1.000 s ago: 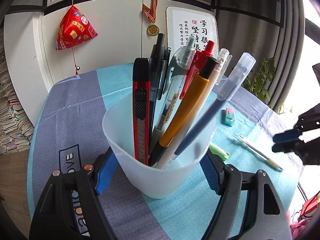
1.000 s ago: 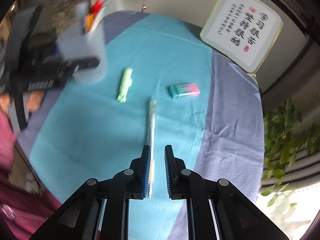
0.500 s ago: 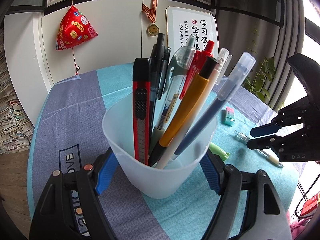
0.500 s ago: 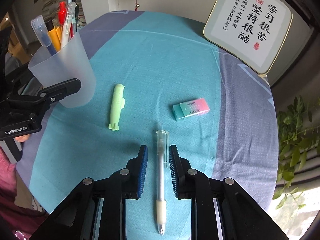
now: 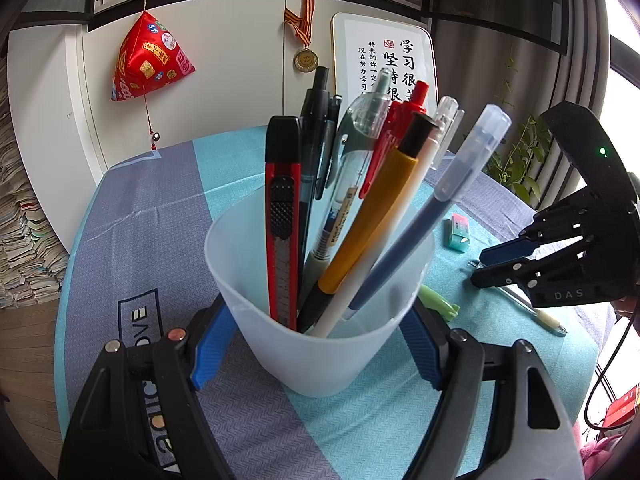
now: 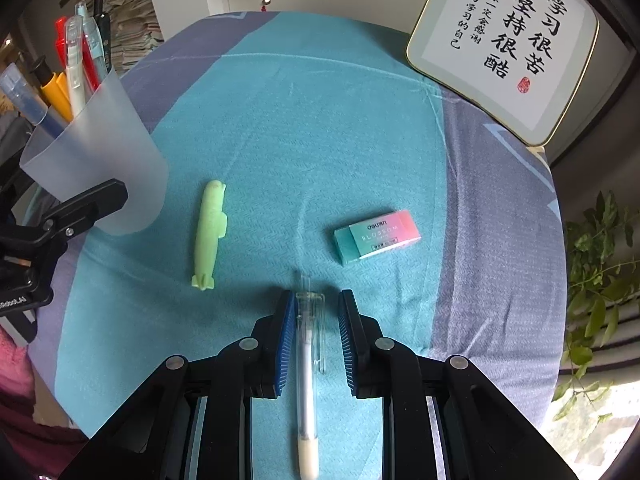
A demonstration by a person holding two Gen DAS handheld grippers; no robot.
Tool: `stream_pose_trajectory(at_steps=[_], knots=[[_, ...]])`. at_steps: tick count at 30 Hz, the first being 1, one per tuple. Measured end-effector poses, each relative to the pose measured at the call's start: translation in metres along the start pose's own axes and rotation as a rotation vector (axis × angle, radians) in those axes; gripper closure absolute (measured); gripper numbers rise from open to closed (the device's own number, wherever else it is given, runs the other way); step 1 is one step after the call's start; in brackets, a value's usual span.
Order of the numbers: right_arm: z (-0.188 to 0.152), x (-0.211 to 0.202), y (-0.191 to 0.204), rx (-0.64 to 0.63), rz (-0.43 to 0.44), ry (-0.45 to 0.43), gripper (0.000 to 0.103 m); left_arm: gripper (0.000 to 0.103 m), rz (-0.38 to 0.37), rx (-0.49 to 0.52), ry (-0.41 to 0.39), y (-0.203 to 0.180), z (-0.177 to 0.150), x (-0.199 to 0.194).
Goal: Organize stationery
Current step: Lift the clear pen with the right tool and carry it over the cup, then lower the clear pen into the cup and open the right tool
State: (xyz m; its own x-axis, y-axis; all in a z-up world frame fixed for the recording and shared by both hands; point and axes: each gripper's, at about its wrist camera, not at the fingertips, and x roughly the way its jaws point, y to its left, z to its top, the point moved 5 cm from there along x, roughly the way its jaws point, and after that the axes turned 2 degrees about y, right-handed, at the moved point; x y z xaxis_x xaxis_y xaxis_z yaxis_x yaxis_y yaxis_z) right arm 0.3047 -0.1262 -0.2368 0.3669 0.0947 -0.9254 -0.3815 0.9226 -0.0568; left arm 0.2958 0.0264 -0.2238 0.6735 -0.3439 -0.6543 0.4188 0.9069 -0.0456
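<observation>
Left wrist view: left tongs (image 5: pixel 316 340) clenched on the translucent cup (image 5: pixel 320 320) of pens standing on the surface (image 5: pixel 140 240); right wrist view: right tongs (image 6: pixel 314 340) released, straddling the clear pen (image 6: pixel 307 364) lying between green pen (image 6: pixel 209 236) and eraser (image 6: pixel 378 237).

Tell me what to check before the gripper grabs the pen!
1. Pen lies between the right gripper fingers: ok.
2. Right jaws open, gap on the right side: ok.
3. Pen centred: not ok, close to the left pad.
4. Eraser and green pen clear of the fingers: ok.
5. Left gripper holds the cup upright: ok.
6. Room in the cup for another pen: cannot tell.
</observation>
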Motion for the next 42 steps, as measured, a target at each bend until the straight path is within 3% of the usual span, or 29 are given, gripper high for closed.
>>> stream_pose_trajectory(at_steps=[5, 10, 15, 24, 33, 42], knots=[[0.006, 0.001, 0.001, 0.026, -0.048, -0.012, 0.088, 0.027, -0.001, -0.001, 0.000, 0.000, 0.000, 0.000], [0.010, -0.031, 0.001, 0.062, -0.036, -0.094, 0.088, 0.027, -0.001, 0.000, 0.000, 0.000, 0.000, -0.001], [0.016, -0.091, 0.006, 0.084, -0.015, -0.239, 0.088, 0.027, 0.000, -0.001, 0.000, 0.000, 0.000, 0.000], [0.055, -0.175, 0.044, 0.083, 0.147, -0.525, 0.088, 0.027, 0.000, 0.000, -0.001, 0.000, 0.000, 0.000], [0.134, -0.163, 0.086, 0.044, 0.271, -0.636, 0.088, 0.027, -0.002, -0.001, 0.000, 0.000, 0.000, 0.000], [0.145, -0.120, 0.092, 0.071, 0.311, -0.628, 0.088, 0.027, -0.003, -0.003, 0.004, -0.002, 0.000, 0.000]])
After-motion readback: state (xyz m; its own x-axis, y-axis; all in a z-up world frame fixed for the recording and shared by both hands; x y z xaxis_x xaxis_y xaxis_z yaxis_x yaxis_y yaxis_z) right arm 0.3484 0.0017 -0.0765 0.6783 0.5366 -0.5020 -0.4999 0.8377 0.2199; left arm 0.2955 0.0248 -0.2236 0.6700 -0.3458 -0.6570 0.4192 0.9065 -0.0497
